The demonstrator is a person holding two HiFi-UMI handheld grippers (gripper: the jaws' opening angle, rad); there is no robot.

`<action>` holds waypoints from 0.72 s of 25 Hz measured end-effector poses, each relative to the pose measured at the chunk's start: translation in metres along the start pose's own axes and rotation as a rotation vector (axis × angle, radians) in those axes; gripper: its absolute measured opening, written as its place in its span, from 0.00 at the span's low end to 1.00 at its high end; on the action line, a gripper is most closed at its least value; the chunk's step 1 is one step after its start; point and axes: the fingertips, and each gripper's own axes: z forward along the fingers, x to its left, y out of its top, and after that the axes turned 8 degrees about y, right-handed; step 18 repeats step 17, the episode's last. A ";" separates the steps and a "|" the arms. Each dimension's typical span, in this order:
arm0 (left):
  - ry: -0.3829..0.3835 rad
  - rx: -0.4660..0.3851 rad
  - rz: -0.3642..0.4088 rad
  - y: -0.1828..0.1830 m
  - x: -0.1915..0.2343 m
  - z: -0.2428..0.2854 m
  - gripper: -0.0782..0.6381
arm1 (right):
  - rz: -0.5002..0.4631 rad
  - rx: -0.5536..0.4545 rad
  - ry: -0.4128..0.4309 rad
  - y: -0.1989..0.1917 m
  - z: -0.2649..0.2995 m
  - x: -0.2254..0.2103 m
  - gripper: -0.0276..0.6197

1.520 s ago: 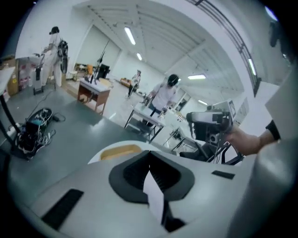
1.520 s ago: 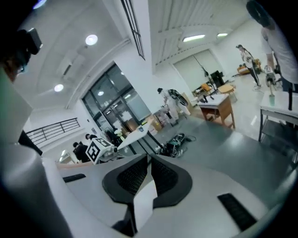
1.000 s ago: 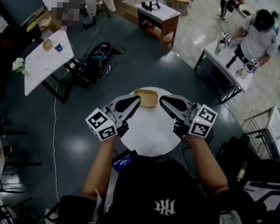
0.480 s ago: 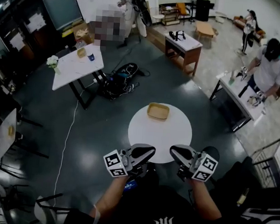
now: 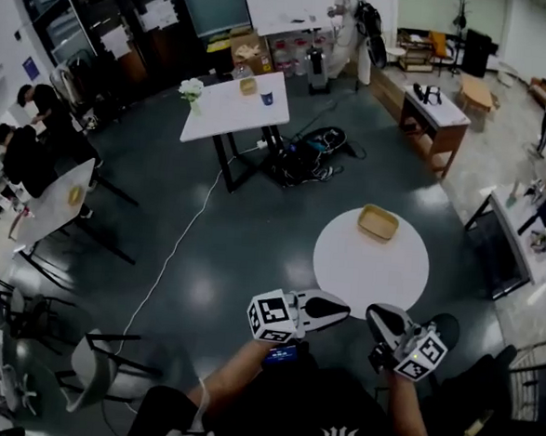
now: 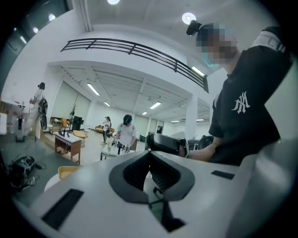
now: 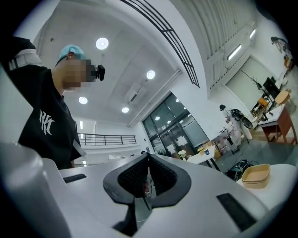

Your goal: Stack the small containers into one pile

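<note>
Fingers point(image 5: 325, 308) closed, beside round white table point(image 5: 372, 271)

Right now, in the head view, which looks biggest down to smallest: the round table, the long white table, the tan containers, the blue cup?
1. Round table
2. Long white table; it stands farther from the camera, so its true size against the round one is unsure
3. Tan containers
4. Blue cup

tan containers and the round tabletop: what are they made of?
Tan containers: probably matte plastic or moulded fibre. They are an even beige with rounded corners, thin rims and no glare, but too small to settle it. Round tabletop: seemingly smooth white laminate or painted board, uniform, with no visible grain.
</note>
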 end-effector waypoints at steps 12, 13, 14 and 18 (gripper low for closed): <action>-0.107 0.015 0.022 -0.004 0.033 -0.093 0.12 | -0.041 0.071 -0.235 -0.053 0.092 -0.016 0.11; -0.120 0.020 0.014 -0.009 0.034 -0.099 0.12 | -0.058 0.066 -0.249 -0.055 0.097 -0.013 0.11; -0.130 0.023 0.008 -0.016 0.036 -0.106 0.12 | -0.083 0.058 -0.252 -0.056 0.103 -0.009 0.11; -0.138 0.040 -0.018 -0.037 0.054 -0.120 0.12 | -0.150 0.032 -0.249 -0.065 0.121 0.002 0.11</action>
